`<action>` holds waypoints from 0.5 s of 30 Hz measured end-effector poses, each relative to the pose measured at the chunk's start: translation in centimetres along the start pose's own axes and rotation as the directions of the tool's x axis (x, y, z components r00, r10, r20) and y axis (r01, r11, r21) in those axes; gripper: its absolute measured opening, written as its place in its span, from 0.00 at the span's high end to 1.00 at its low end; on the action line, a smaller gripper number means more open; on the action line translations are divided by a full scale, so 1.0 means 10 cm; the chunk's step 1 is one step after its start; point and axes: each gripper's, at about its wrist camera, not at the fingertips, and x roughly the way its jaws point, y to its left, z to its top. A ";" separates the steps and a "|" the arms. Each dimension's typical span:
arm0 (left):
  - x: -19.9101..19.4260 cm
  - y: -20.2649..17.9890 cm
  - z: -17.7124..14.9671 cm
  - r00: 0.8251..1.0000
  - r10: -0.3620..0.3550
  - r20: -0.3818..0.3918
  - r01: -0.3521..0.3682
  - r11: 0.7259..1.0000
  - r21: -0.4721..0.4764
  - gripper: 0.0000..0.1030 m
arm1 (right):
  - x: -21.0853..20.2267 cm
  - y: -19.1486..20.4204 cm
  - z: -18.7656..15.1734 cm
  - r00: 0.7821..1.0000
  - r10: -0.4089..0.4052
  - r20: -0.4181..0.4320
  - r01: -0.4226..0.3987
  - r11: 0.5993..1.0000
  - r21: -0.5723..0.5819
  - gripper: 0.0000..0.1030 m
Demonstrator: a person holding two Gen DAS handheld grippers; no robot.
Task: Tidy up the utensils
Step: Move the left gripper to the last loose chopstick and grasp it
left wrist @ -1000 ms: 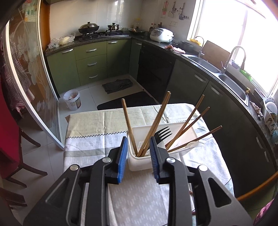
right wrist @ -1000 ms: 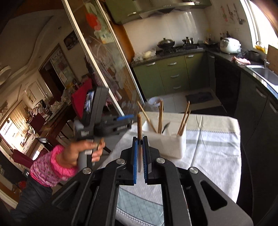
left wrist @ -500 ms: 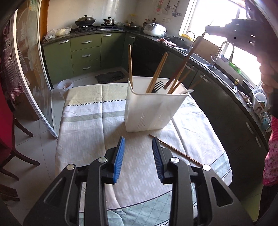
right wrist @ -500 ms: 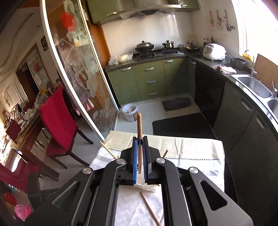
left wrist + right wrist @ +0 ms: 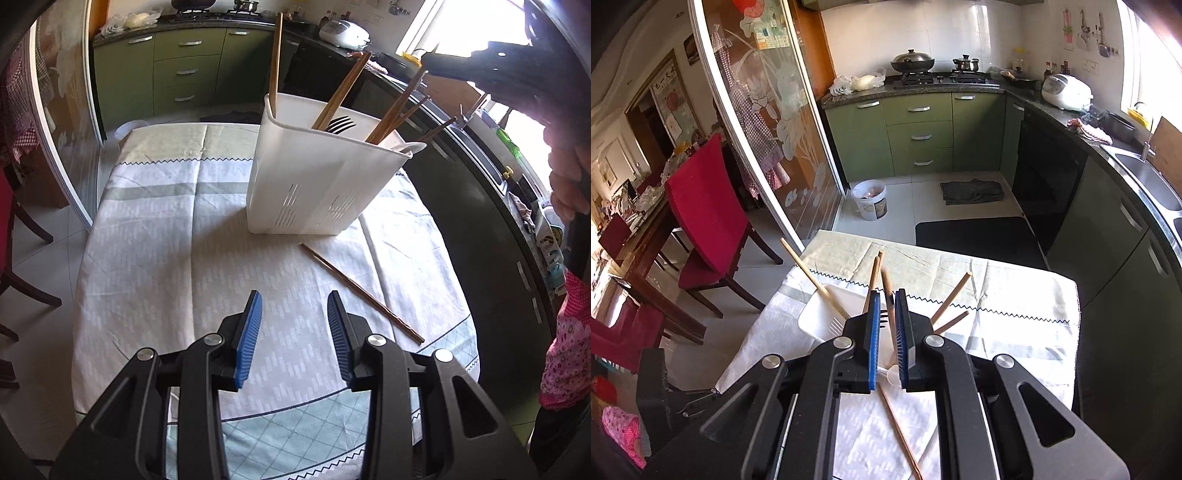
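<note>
A white slotted utensil holder (image 5: 317, 177) stands on the cloth-covered table (image 5: 155, 258). It holds several wooden chopsticks (image 5: 340, 92) and a black fork (image 5: 341, 123). One loose chopstick (image 5: 362, 291) lies on the cloth in front of the holder. My left gripper (image 5: 294, 314) is open and empty, low over the cloth before the holder. My right gripper (image 5: 887, 306) hangs above the holder (image 5: 820, 317), jaws slightly parted, with a chopstick (image 5: 888, 295) standing loose between them, its lower end in the holder. The loose chopstick (image 5: 897, 432) shows below it.
Green kitchen cabinets (image 5: 919, 136) and a stove lie beyond the table. A sink counter (image 5: 1145, 177) runs along the right. A red chair (image 5: 705, 218) and a glass door stand to the left. A white bucket (image 5: 870, 199) sits on the floor.
My right gripper came down over the holder and its jaws parted, freeing the chopstick into it. My left gripper drew back from the holder and lower toward the cloth.
</note>
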 end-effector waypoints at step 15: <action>1.12 -0.35 0.05 0.985 0.043 -0.170 -0.109 0.908 -0.404 0.65 | -0.89 -0.26 -0.96 0.990 0.134 0.050 -0.127 0.984 -0.124 0.80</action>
